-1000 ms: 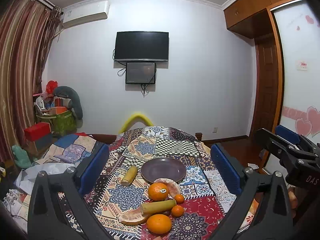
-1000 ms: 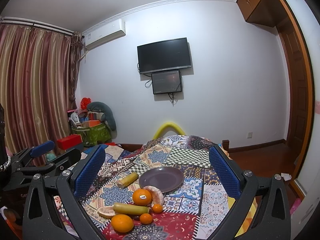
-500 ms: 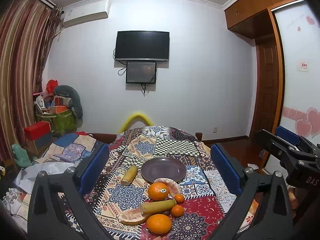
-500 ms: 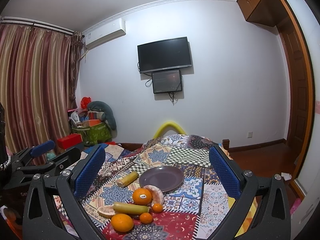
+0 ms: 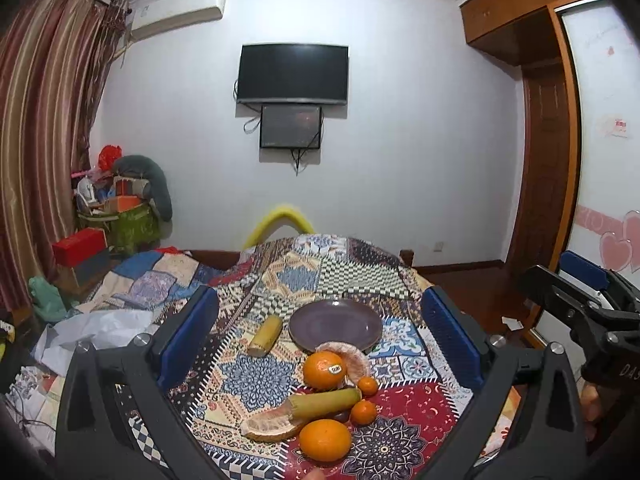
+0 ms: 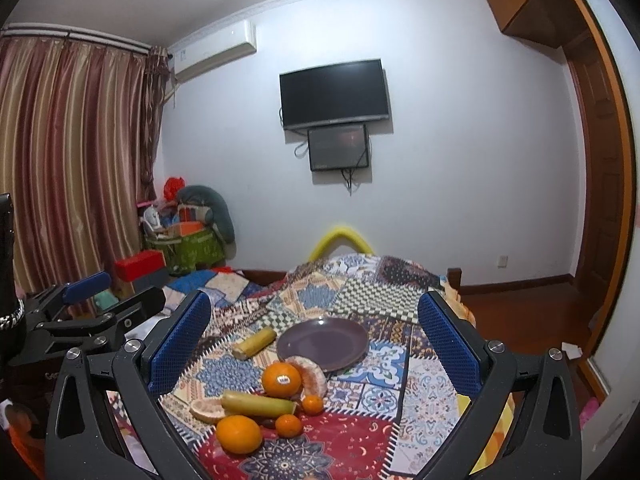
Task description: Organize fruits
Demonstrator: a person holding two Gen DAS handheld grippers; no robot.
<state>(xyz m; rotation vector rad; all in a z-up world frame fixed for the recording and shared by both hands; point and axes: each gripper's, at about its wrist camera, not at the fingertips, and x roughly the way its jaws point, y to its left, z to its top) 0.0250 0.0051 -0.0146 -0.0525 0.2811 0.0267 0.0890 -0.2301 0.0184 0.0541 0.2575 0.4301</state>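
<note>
A dark purple plate (image 5: 335, 325) (image 6: 323, 343) lies empty on the patchwork-covered table (image 5: 344, 276). In front of it sit a stickered orange (image 5: 323, 369) (image 6: 281, 379), a second orange (image 5: 325, 439) (image 6: 239, 434), two small tangerines (image 5: 363, 411) (image 6: 288, 425), peeled pomelo pieces (image 5: 269, 427) (image 6: 316, 374) and a sugarcane stick (image 5: 324, 402) (image 6: 258, 404). Another cane piece (image 5: 265, 335) (image 6: 254, 343) lies left of the plate. My left gripper (image 5: 320, 336) and right gripper (image 6: 314, 340) hover open above the near edge, holding nothing.
The right gripper's body (image 5: 580, 308) shows at the right of the left wrist view; the left gripper's body (image 6: 80, 312) shows at the left of the right view. A quilt-covered bed (image 5: 136, 284) lies left, boxes and bags (image 5: 120, 216) beyond. A yellow chair back (image 5: 280, 220) stands behind the table.
</note>
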